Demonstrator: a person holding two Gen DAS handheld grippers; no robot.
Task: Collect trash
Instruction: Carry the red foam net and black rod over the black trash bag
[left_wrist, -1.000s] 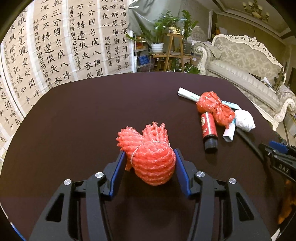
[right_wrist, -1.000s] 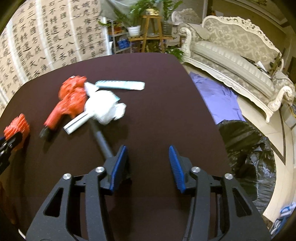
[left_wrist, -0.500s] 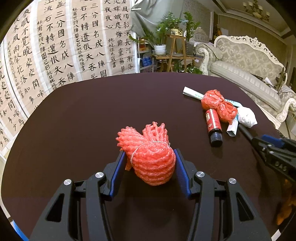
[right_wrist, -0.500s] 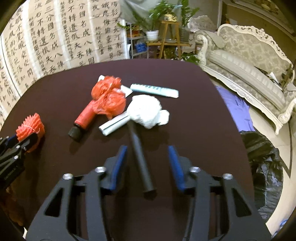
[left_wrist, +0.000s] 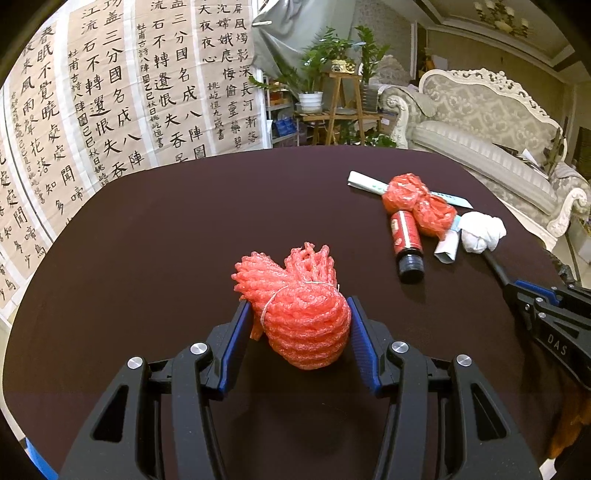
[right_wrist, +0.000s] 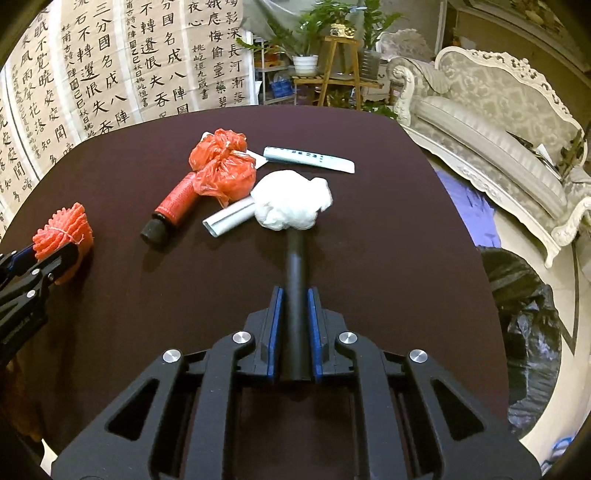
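My left gripper (left_wrist: 297, 314) is shut on a red foam net bundle (left_wrist: 299, 310), which also shows at the left of the right wrist view (right_wrist: 64, 230). My right gripper (right_wrist: 295, 295) is shut on a black tube (right_wrist: 295, 266) lying on the dark table (right_wrist: 388, 240). The tube's far end touches a crumpled white tissue (right_wrist: 290, 201). Beyond lie a red plastic bag (right_wrist: 223, 166), a red bottle with a black cap (right_wrist: 171, 208), a white rolled paper (right_wrist: 227, 221) and a flat white wrapper (right_wrist: 306, 158).
A black trash bag (right_wrist: 524, 314) stands on the floor right of the table. A purple cloth (right_wrist: 465, 206) lies beside it. A cream sofa (right_wrist: 498, 122) is at the right. Calligraphy sheets (left_wrist: 110, 92) and plants (left_wrist: 332, 74) stand behind the table.
My right gripper moved left toward the trash pile and closed on the black tube. My left gripper kept its hold on the foam net.
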